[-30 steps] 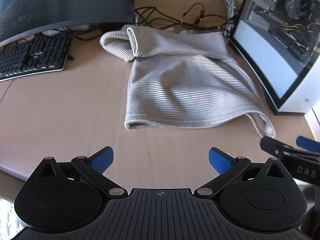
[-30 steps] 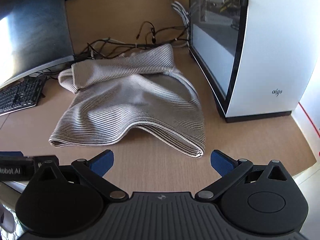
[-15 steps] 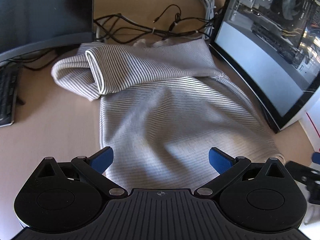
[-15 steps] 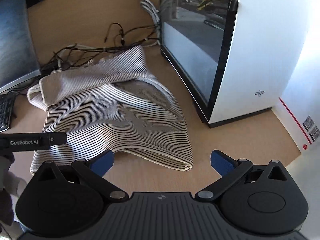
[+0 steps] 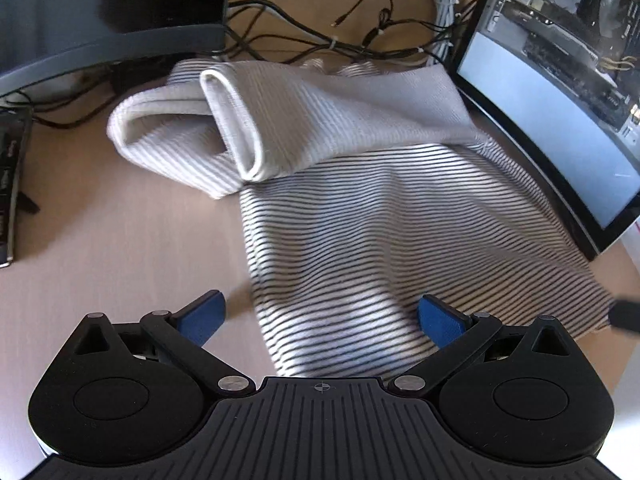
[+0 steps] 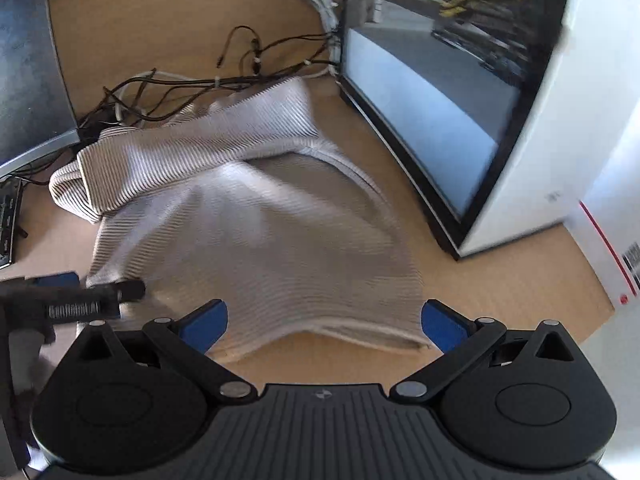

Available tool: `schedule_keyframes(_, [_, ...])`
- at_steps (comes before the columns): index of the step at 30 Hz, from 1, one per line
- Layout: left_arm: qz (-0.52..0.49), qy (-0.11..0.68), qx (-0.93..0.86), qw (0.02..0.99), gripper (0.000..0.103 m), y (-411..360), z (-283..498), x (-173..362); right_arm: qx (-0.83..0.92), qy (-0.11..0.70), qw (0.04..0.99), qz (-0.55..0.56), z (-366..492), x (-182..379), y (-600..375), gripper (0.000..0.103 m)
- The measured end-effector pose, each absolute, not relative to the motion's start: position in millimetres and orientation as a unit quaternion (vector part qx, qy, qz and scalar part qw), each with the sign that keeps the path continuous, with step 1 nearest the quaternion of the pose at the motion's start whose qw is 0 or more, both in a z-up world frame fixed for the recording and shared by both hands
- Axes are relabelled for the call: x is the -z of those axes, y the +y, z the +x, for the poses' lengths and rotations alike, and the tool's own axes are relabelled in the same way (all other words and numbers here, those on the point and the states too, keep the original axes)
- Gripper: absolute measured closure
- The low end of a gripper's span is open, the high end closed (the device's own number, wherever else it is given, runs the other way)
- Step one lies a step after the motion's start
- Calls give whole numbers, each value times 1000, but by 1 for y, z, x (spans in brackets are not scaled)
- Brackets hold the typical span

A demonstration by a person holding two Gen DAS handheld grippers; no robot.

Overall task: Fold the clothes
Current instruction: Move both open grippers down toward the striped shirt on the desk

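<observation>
A grey-and-white striped garment (image 5: 384,216) lies crumpled on the wooden desk (image 5: 120,248), one sleeve (image 5: 256,128) folded across its top. My left gripper (image 5: 320,316) is open, low over the garment's near left corner, with the hem between its blue fingertips. In the right wrist view the same garment (image 6: 260,220) fills the middle. My right gripper (image 6: 324,322) is open just above the near hem, nothing gripped. The left gripper (image 6: 80,300) shows at that view's left edge, over the garment's corner.
A white PC case with a glass side panel (image 6: 460,120) stands right beside the garment. Tangled cables (image 5: 340,40) lie behind it. A monitor (image 5: 100,12) and a black keyboard (image 5: 8,184) sit to the left. The desk's front edge is near the grippers.
Both grippers have moved forward and down toward the garment; its near hem now lies between the fingers of each. Both stayed open.
</observation>
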State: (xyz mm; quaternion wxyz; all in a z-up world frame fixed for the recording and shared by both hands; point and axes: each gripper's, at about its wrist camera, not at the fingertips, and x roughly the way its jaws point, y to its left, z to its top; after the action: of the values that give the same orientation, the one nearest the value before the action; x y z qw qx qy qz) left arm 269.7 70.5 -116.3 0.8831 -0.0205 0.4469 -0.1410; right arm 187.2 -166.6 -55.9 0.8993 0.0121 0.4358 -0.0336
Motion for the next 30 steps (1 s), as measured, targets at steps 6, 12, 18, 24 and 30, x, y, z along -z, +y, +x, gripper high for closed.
schedule_keyframes(6, [11,451,87,888,0,90,253,118,-26,420,907,-9,220,62,-148,0])
schedule_keyframes(12, [-105,426,71,896,0,134,223,94,-76,415,907,-8,272,74,-137,0])
schedule_keyframes(18, [-117,373,127,911,0,113,211,68,-116,432,894,24,306,92,-140,0])
schedule_keyframes(24, [-68,402,161,899,0,58,223,74,-131,448,881,77,303,122,-174,0])
schedule_keyframes(30, [-60,420,188,886,0,36,254,82,-151,440,878,112,298,125,-188,0])
